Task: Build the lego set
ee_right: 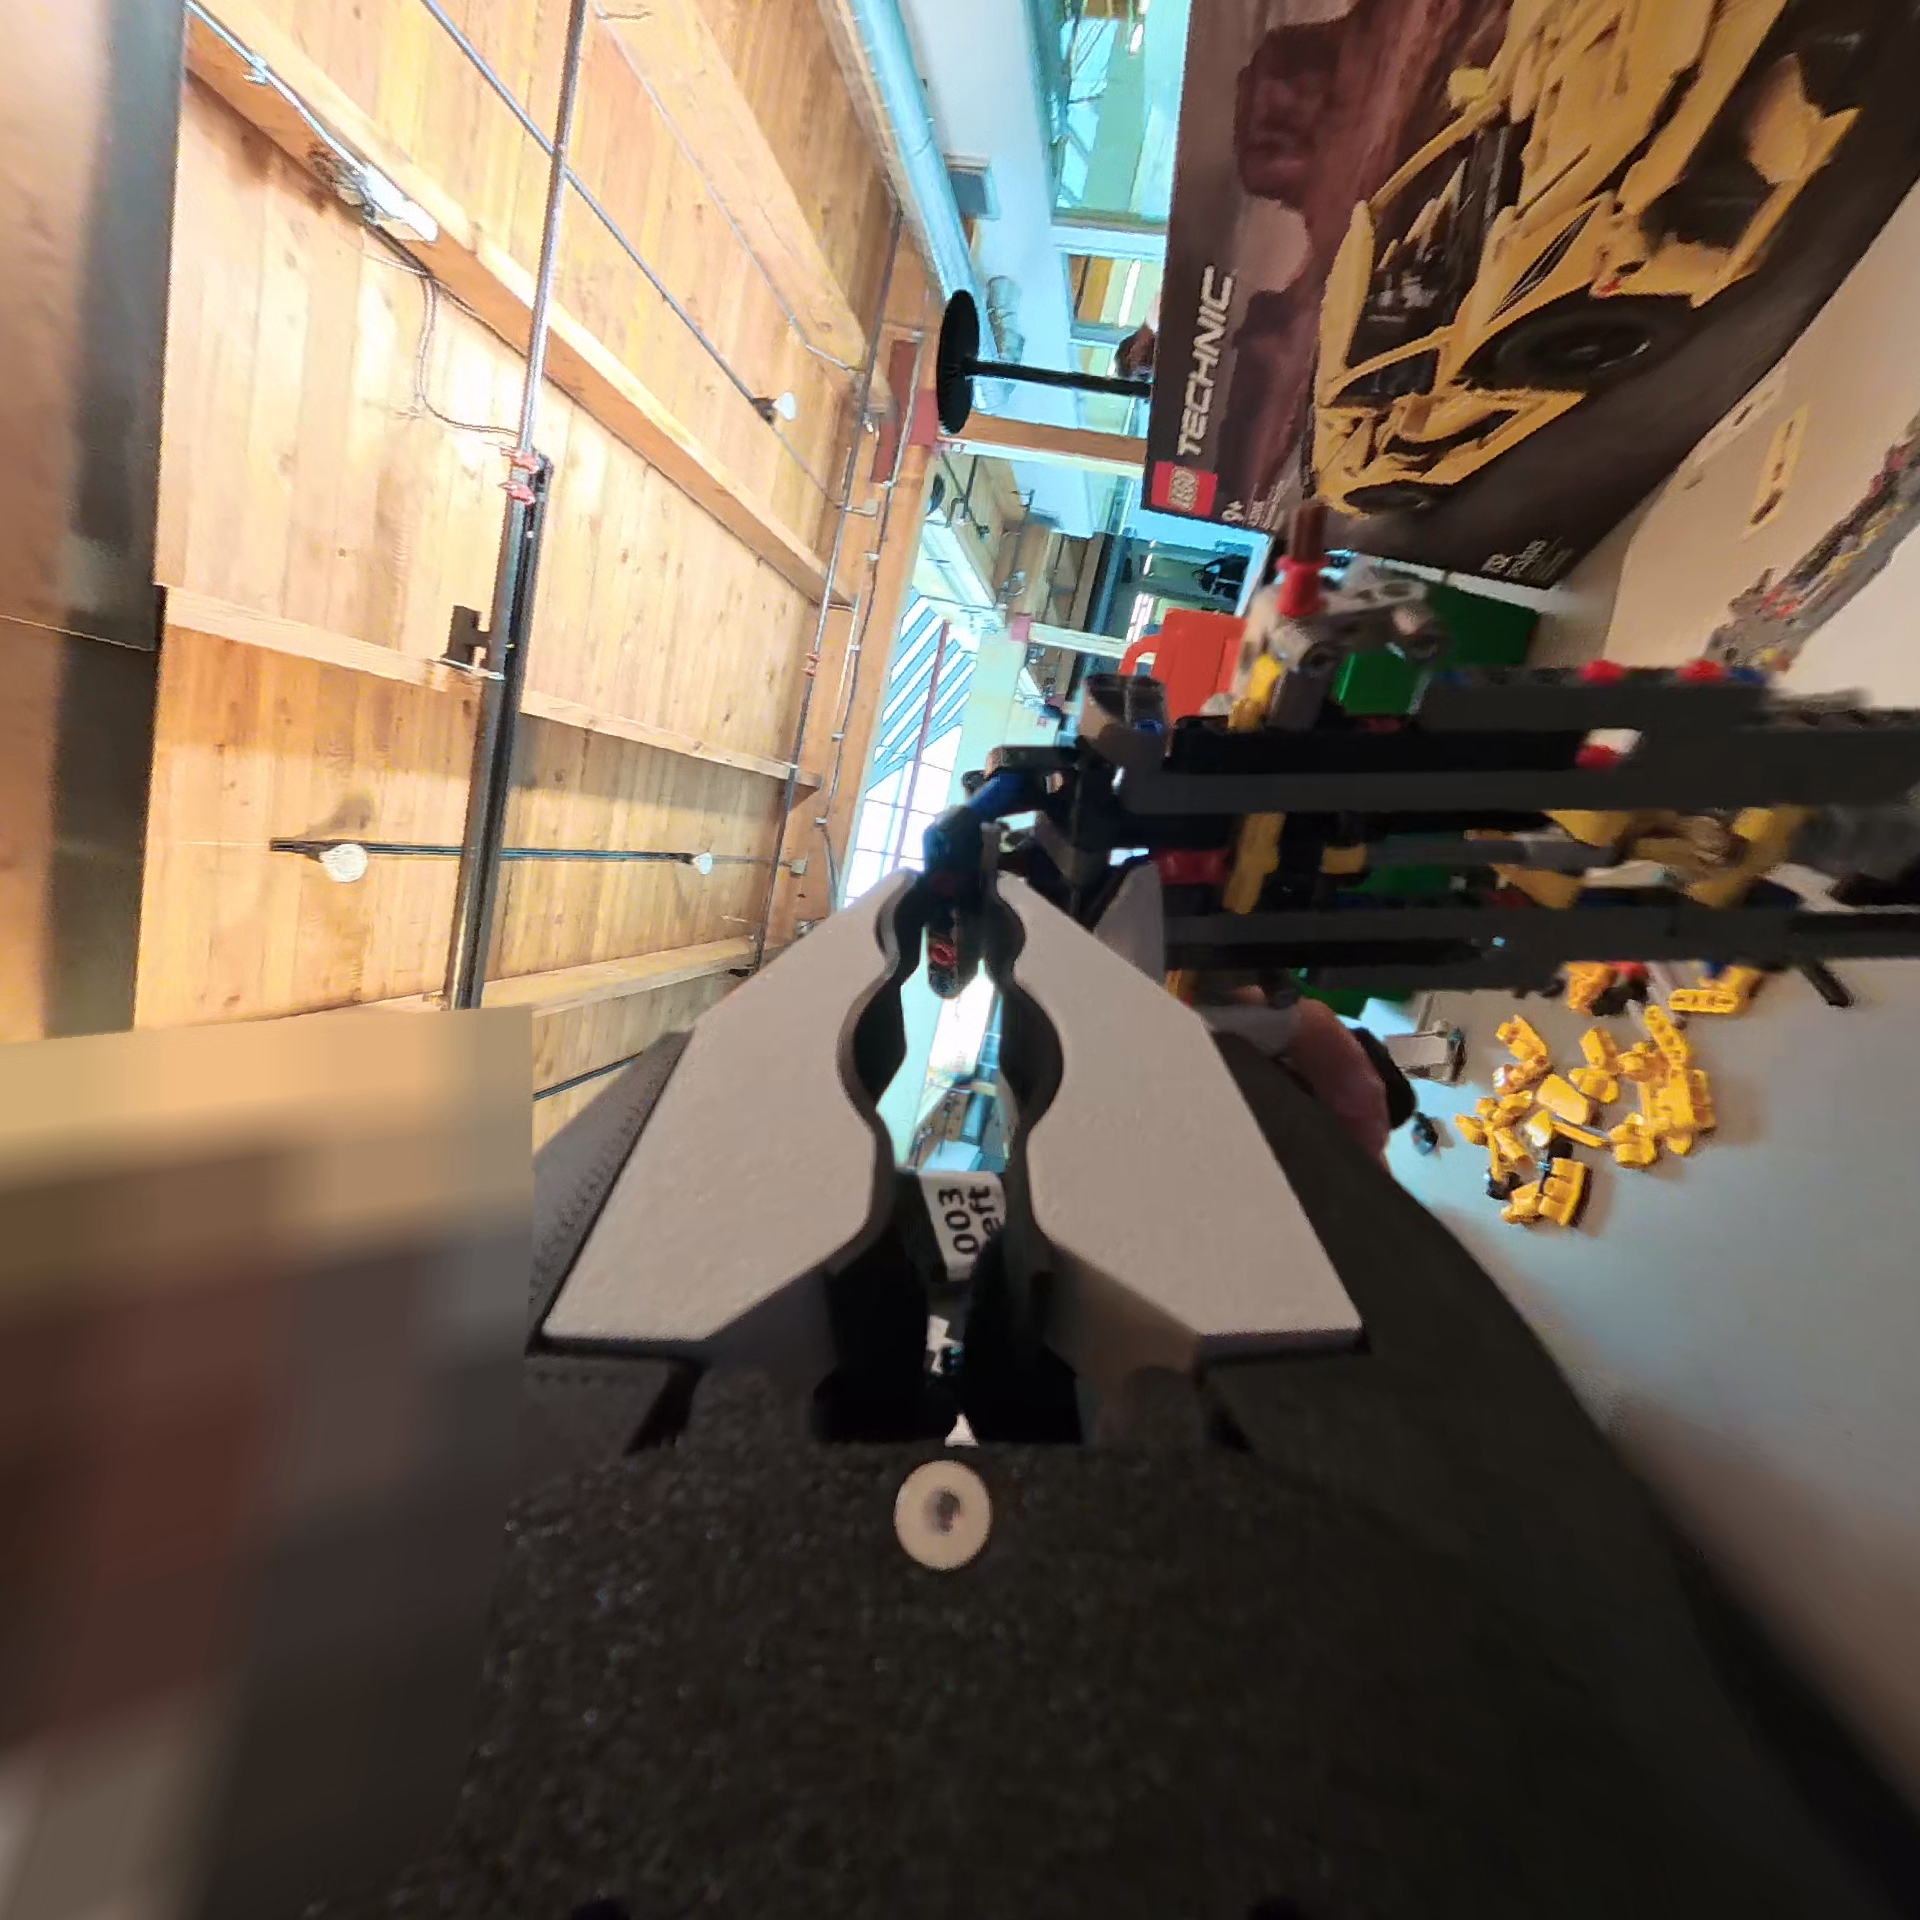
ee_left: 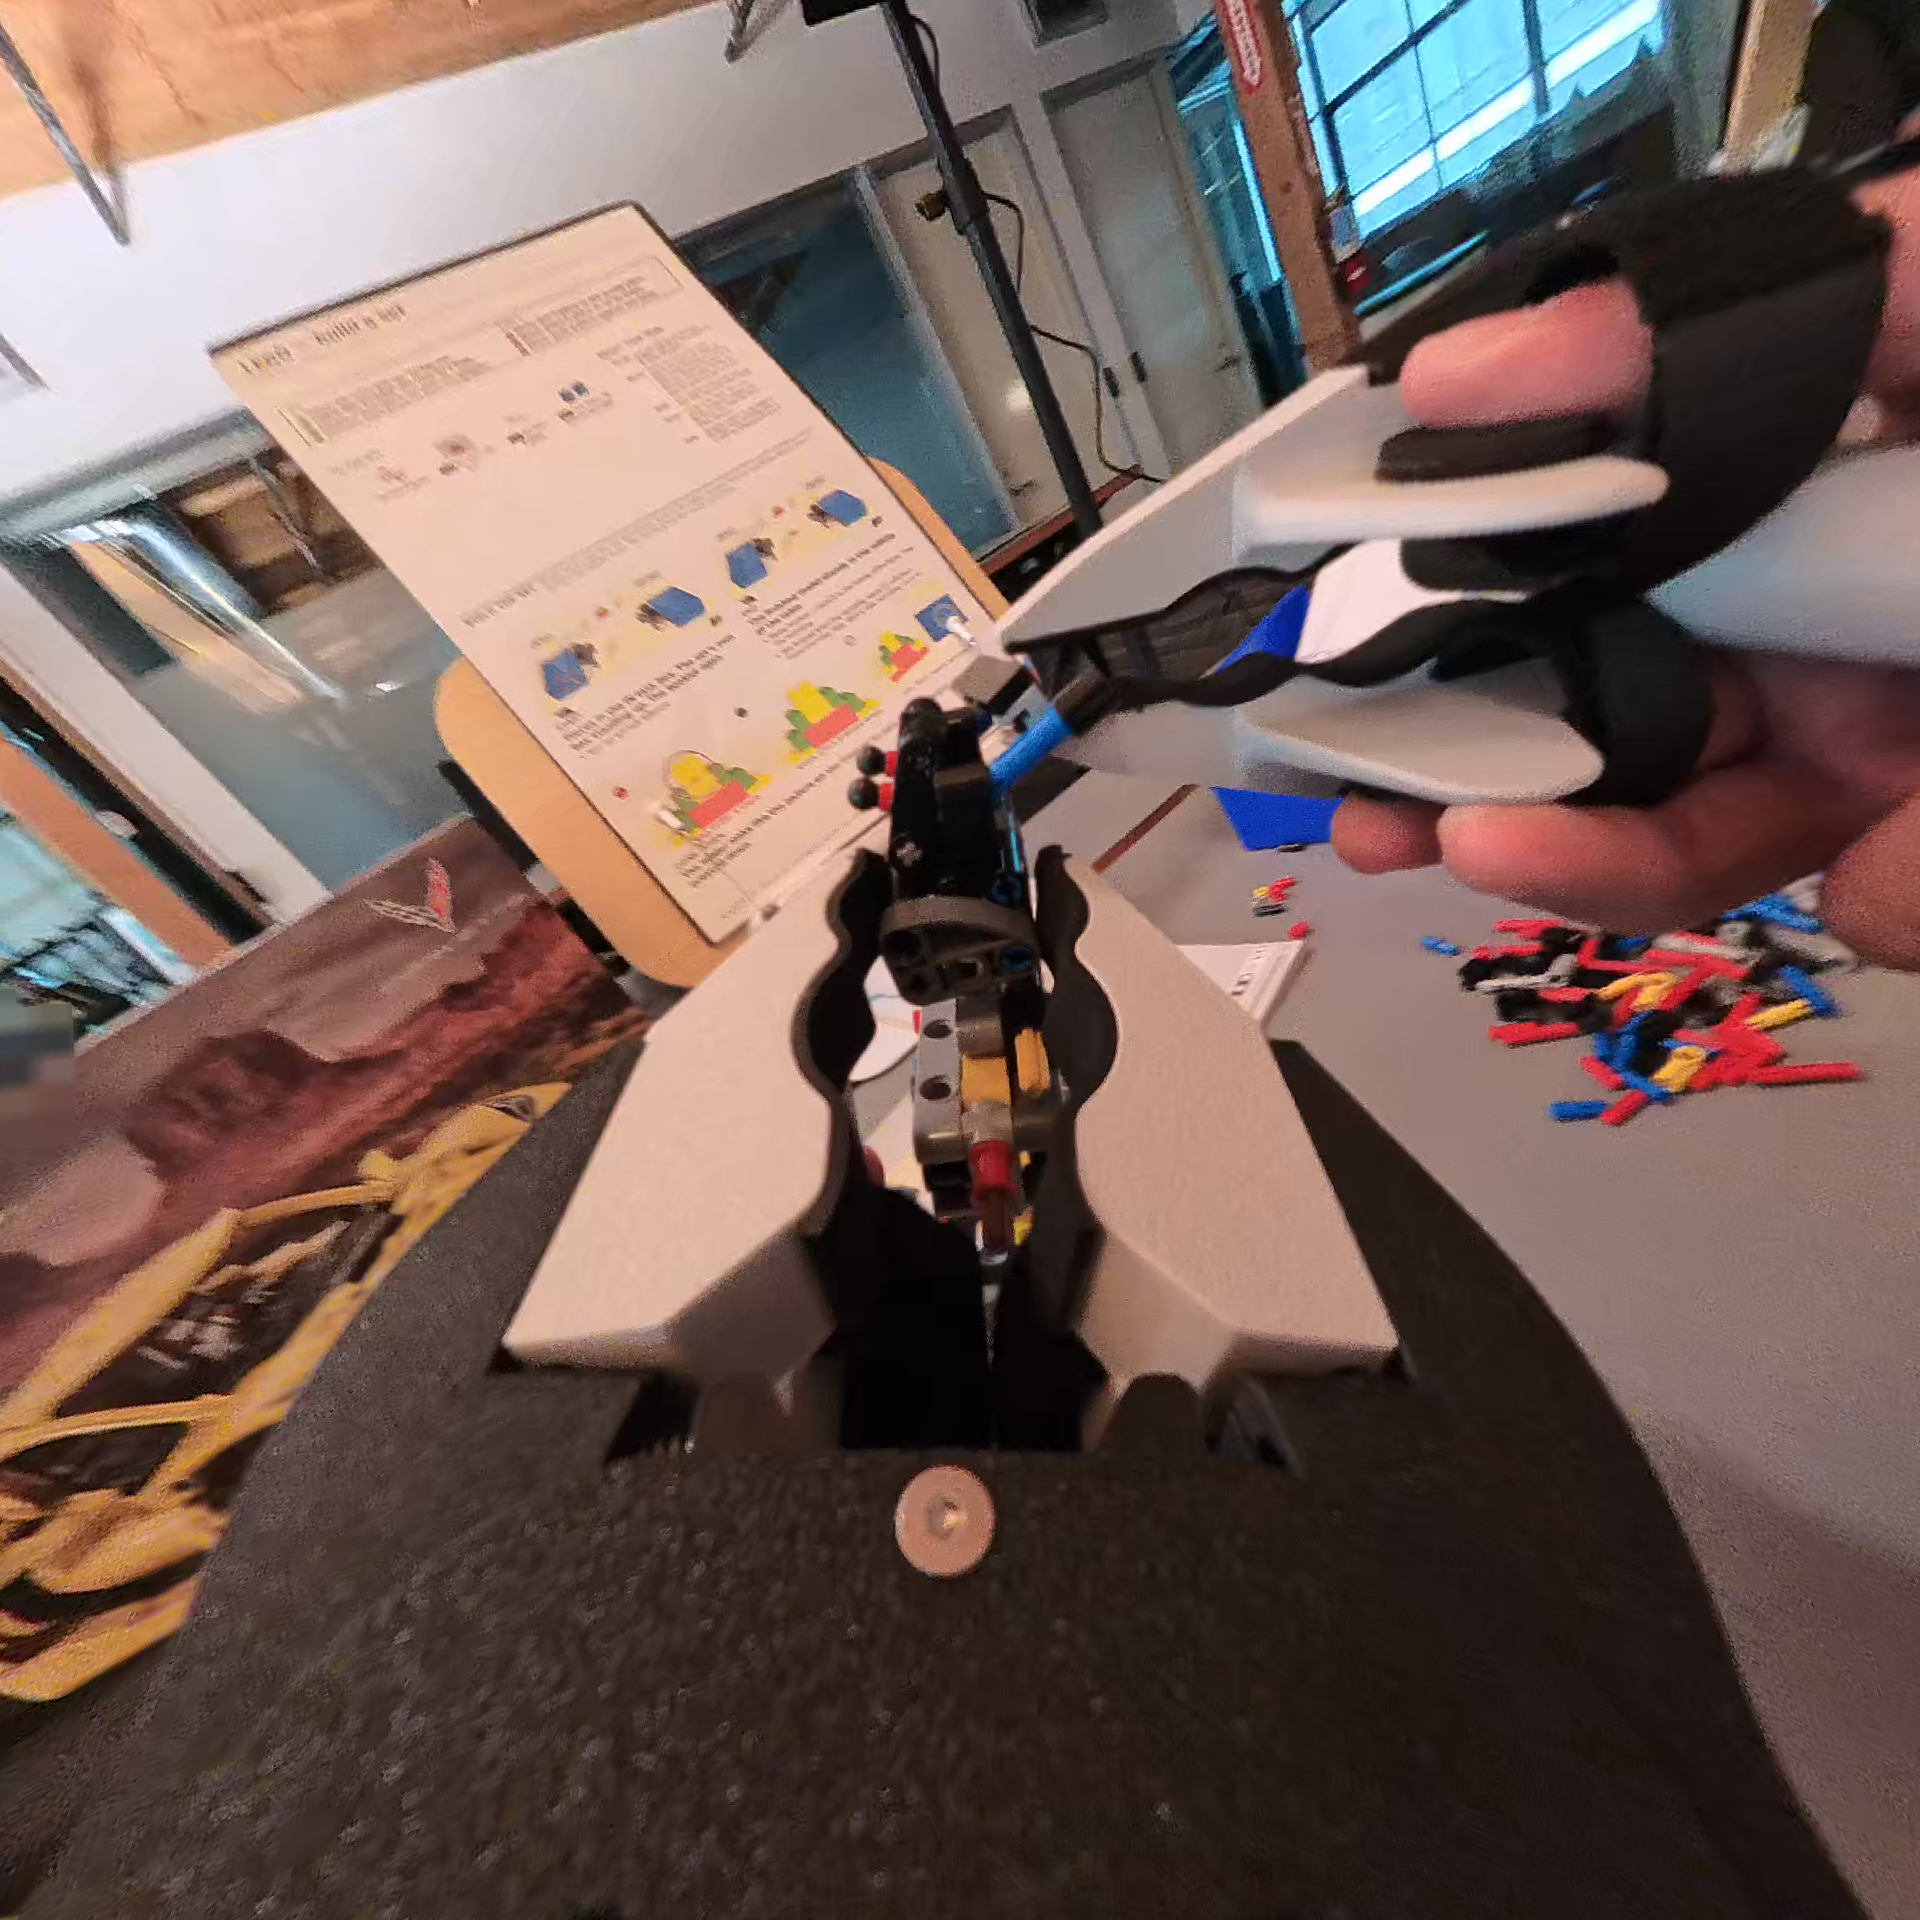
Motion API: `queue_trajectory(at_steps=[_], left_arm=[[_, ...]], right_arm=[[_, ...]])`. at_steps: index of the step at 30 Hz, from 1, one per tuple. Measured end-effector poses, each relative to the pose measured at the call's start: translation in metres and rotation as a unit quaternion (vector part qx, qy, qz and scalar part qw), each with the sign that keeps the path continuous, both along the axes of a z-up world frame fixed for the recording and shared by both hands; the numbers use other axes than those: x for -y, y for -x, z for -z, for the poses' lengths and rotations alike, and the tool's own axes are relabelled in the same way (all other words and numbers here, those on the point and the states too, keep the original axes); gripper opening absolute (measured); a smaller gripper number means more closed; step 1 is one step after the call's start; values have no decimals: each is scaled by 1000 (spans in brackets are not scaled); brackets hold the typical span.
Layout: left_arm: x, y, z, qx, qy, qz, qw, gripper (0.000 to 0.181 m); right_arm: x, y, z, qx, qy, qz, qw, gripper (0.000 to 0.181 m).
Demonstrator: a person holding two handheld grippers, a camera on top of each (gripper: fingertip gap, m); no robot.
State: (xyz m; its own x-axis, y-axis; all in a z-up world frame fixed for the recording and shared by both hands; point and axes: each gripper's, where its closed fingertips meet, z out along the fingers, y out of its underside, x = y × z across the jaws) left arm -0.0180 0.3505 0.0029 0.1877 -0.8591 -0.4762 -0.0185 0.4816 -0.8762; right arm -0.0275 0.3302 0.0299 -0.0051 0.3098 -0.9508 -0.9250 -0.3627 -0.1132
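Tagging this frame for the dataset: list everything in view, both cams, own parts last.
lego assembly: one, black with yellow, grey and red parts, clamped in left tongs
blue pin: one, blue, in right tongs' tips, at the assembly's top
loose piece pile: one, red, blue, yellow, black, on grey table right of the left tongs
yellow piece pile: one, yellow, on the table, right wrist view
set box: one, dark with yellow car picture, left side
instruction board: one, white, propped behind the assembly
table: one, grey
left tongs: one, grey, shut on the assembly
right tongs: one, grey, shut on the pin
hand: one, black fingerless glove, holding right tongs
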Motion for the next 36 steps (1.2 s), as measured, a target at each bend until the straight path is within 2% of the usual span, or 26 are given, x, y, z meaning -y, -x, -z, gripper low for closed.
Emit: queue_trajectory(at_steps=[9, 12, 14, 19, 22, 23, 26, 30, 36], left_arm=[[4, -1, 3, -12, 167, 71, 983, 27], [1, -1, 3, -14, 147, 63, 987, 27], [1, -1, 4, -17, 133, 66, 989, 30], [8, -1, 4, -26, 155, 98, 983, 52], [8, 0, 3, -28, 160, 97, 982, 61], [8, 1, 0, -22, 164, 98, 981, 60], [2, 6, -6, -7, 177, 90, 980, 39], [-3, 6, -7, 3, 171, 73, 983, 35], [-10, 6, -7, 8, 152, 47, 987, 24]], right_arm=[[-5, 0, 0, 28, -15, 34, 999, 9], [-10, 0, -1, 68, -10, 53, 996, 8], [-11, -1, -1, 62, -14, 58, 996, 9], [-14, 0, -1, 50, -28, 73, 996, 9], [-16, 0, -1, 71, -35, 89, 993, 8], [-17, -1, -2, 81, -36, 97, 991, 8], [-20, 0, -1, 91, -38, 97, 990, 8], [-21, 4, -1, 66, -44, 75, 994, 8], [-24, 2, 0, 61, -50, 90, 993, 9]])
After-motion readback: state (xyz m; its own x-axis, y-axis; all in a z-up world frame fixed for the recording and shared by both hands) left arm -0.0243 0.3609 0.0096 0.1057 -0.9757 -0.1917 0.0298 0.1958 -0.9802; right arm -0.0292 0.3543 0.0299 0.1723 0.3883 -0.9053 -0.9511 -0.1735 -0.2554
